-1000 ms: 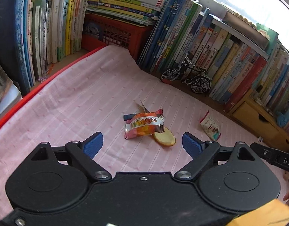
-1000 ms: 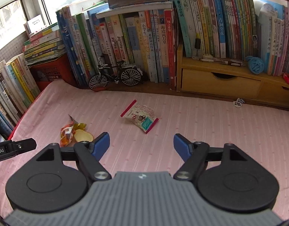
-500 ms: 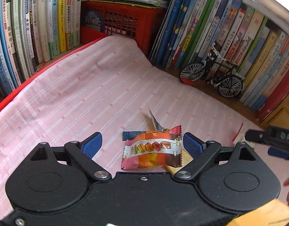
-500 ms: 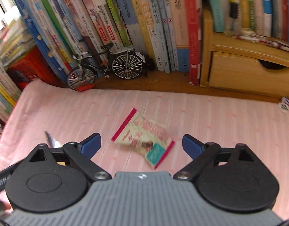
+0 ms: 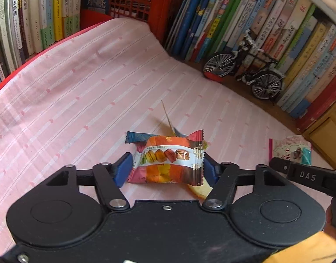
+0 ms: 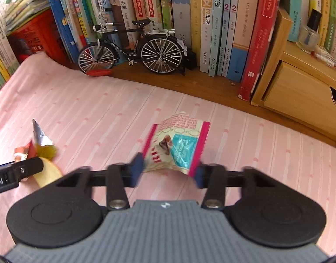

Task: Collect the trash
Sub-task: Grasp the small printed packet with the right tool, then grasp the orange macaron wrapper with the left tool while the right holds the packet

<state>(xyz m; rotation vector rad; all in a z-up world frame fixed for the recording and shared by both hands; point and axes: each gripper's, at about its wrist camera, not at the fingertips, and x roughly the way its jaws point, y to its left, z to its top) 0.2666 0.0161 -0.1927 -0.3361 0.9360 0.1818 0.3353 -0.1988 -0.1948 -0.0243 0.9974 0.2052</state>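
An orange snack wrapper (image 5: pixel 168 160) printed with macarons sits between the blue pads of my left gripper (image 5: pixel 167 171), which is shut on its two ends. Behind it lie a dark blue wrapper (image 5: pixel 137 137) and a torn foil scrap (image 6: pixel 39 134). A yellow slice (image 5: pixel 199 191) lies under its right corner. My right gripper (image 6: pixel 168 172) is shut on a white, teal and red wrapper (image 6: pixel 176 144), which bulges upward between the blurred pads. Everything rests on a pink striped cloth (image 5: pixel 80 98).
Rows of upright books wall the back and left. A model bicycle (image 6: pixel 133 50) stands at the books' foot, a red crate (image 5: pixel 133 4) in the far corner, and a wooden drawer box (image 6: pixel 299 96) at the right. The two grippers are close side by side.
Both grippers moved forward and down onto their wrappers. Their fingers went from wide open to shut on them, and the white wrapper has crumpled upward.
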